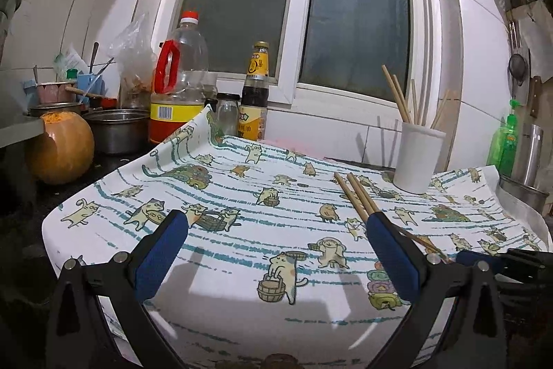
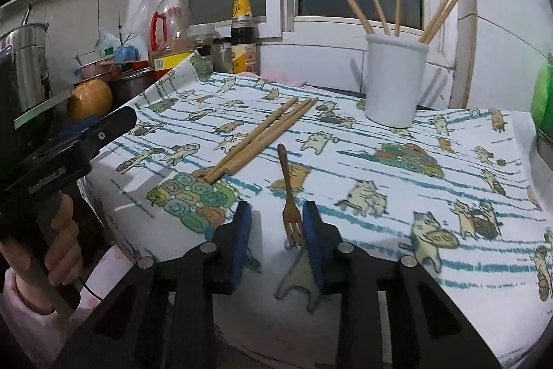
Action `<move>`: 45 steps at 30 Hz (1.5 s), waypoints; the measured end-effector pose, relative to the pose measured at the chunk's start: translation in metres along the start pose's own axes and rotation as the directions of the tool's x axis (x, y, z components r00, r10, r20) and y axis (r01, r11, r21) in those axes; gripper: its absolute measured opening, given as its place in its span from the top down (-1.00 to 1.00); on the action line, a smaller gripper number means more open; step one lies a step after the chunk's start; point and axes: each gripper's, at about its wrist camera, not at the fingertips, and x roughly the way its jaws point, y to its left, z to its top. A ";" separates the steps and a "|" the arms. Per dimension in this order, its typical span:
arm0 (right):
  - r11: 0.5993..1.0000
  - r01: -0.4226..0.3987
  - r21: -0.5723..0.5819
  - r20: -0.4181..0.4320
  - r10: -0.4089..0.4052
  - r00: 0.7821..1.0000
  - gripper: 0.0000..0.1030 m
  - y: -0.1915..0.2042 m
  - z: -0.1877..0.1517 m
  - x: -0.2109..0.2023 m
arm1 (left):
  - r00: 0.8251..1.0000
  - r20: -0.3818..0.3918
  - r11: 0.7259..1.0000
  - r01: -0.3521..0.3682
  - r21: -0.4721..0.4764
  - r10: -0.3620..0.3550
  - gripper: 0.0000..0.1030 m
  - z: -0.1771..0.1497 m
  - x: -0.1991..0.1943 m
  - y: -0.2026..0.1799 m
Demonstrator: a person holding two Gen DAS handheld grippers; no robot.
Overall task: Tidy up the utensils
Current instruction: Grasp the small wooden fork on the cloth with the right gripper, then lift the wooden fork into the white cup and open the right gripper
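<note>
On desk, near front edge: wooden fork flat on cat-print cloth, tines toward right hand-held gripper, whose jaws stand apart either side of tine end, closing on nothing yet. Fork looks light, stiff, thin (likely to skid on cloth); best pinch at neck above tines. Loose chopsticks lie just left of fork, apart from it. White holder cup stands behind, well apart, chopsticks already inside. Left hand-held gripper wide apart, empty, hovering. Bottles, pots, pumpkin at far left; nothing blocks path to cup.
</note>
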 end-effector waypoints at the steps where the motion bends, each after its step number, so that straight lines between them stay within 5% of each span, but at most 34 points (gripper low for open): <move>1: 1.000 -0.005 0.001 0.000 0.005 1.000 0.52 0.002 0.001 0.002 | 1.000 0.003 1.000 0.000 -0.001 0.000 -0.99 0.001 -0.001 0.001; 12: 0.993 0.118 0.008 0.018 -0.118 0.993 0.60 0.011 0.012 0.028 | 1.000 -0.019 1.000 -0.007 -0.028 0.007 -0.99 0.000 0.003 0.013; 16: 0.993 0.117 0.033 0.037 -0.118 0.992 0.87 0.011 0.011 0.030 | 1.000 -0.018 1.000 -0.023 -0.017 0.022 -0.99 -0.001 0.004 0.014; 24: 0.992 0.083 0.096 0.057 -0.089 0.994 0.91 0.008 0.008 0.026 | 0.997 -0.053 0.998 -0.058 0.001 0.058 -0.99 0.003 0.010 0.014; 30: 0.976 0.183 0.116 0.114 -0.196 0.974 0.91 0.006 0.016 0.009 | 0.993 -0.111 0.999 -0.035 0.011 0.036 -0.99 0.008 0.022 0.015; 34: 0.975 0.158 0.154 0.144 -0.181 0.973 0.91 -0.002 0.030 -0.003 | 0.989 -0.143 0.999 0.038 0.029 -0.034 -0.99 0.027 0.028 0.007; 38: 0.976 0.151 0.159 0.196 -0.181 0.964 0.92 -0.009 0.053 -0.019 | 0.956 -0.255 0.985 0.163 0.048 -0.146 -0.84 0.066 0.048 -0.007; 42: 0.976 0.136 0.171 0.274 -0.180 0.945 0.92 -0.026 0.092 -0.036 | 0.955 -0.270 0.982 0.156 0.110 -0.122 -0.68 0.107 0.067 -0.029; 45: 0.970 0.170 0.173 0.317 -0.218 0.923 0.92 -0.041 0.126 -0.046 | 0.973 -0.214 0.978 0.120 0.170 -0.082 -0.62 0.129 0.077 -0.044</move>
